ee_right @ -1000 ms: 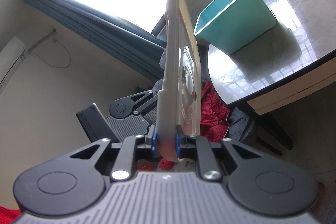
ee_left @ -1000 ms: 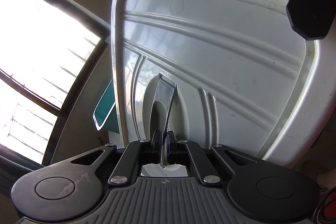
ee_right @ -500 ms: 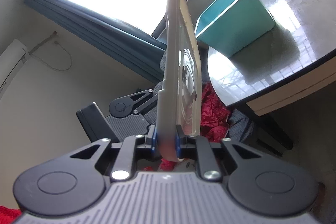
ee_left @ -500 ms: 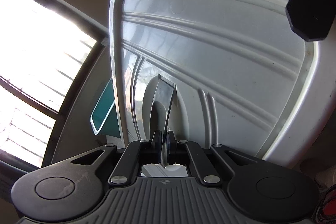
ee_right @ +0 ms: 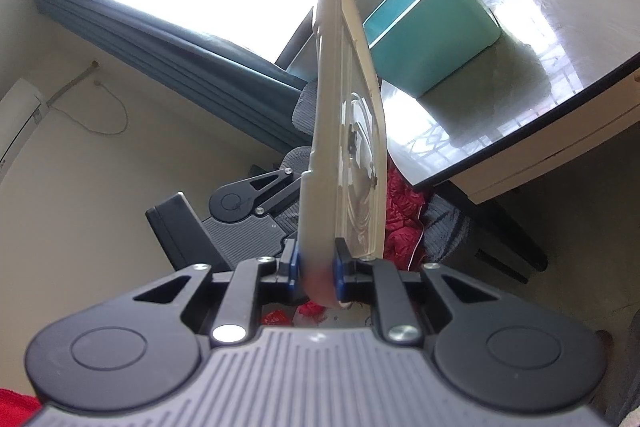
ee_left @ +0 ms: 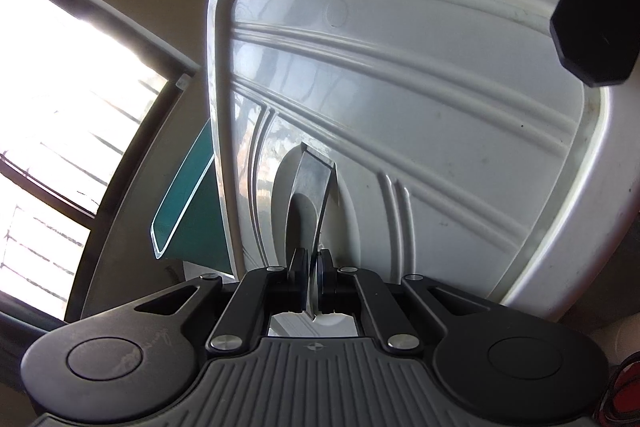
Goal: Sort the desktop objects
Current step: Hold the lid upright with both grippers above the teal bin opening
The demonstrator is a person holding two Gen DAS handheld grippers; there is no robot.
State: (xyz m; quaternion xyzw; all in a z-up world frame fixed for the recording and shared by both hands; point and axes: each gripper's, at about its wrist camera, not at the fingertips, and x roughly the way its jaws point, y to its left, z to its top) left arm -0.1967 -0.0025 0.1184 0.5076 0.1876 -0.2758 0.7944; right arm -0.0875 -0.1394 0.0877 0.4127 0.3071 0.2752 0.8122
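Left wrist view: the left gripper has its fingers pinched tight on the thin handle flap of a white lid, whose ribbed face fills the frame, with a teal bin peeking out past its left edge and the other gripper's black body at top right. Right wrist view: the right gripper clamps its blue-padded fingers on the lid's rim, the lid standing edge-on and held up off the glossy desk, where the teal bin sits, and the left gripper shows beyond the lid.
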